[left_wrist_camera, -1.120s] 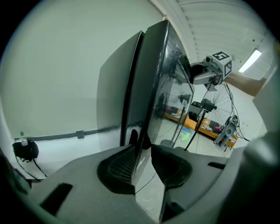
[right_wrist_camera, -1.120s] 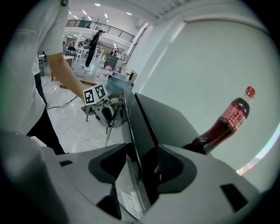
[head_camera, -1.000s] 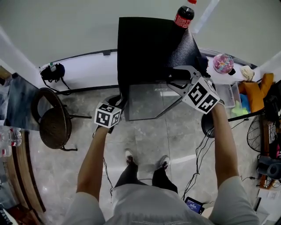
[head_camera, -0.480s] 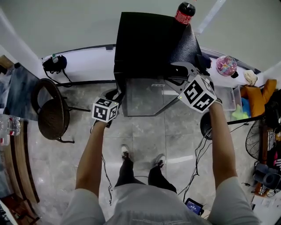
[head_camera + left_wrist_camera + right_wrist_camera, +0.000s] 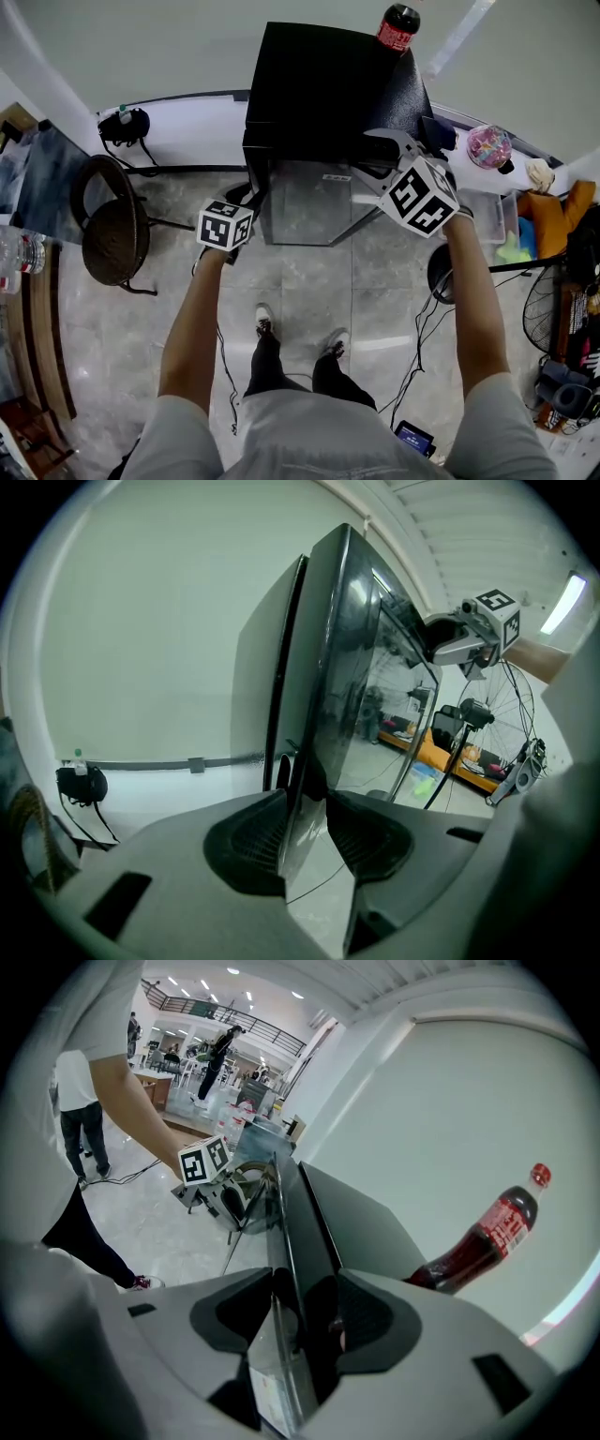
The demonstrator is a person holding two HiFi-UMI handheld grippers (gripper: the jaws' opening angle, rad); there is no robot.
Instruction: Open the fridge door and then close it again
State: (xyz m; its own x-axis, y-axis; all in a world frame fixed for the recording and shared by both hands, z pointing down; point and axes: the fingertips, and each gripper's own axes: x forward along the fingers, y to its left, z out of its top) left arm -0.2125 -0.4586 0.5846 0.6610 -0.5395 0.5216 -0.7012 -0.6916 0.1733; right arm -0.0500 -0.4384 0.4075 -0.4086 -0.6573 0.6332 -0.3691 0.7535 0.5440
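A small black fridge [image 5: 319, 84] stands against the wall, with a cola bottle [image 5: 396, 26] on its top. Its glass door [image 5: 305, 202] faces me. My left gripper [image 5: 251, 194] sits at the door's left edge. In the left gripper view that edge [image 5: 314, 714] runs between the pads of the left gripper [image 5: 305, 808], which touch it on both sides while the jaws are opening. My right gripper [image 5: 372, 157] is at the door's upper right corner. In the right gripper view the door's top edge [image 5: 281, 1213] lies between the jaws of the right gripper [image 5: 305, 1307].
A round dark chair [image 5: 112, 239] stands to the fridge's left, and cables trail over the tiled floor [image 5: 309, 281]. A pink ball [image 5: 489, 147] and an orange object [image 5: 553, 211] lie to the right. My feet [image 5: 267, 319] are just in front of the fridge.
The head view has shifted slightly. Both grippers stay at the same edges of the fridge door.
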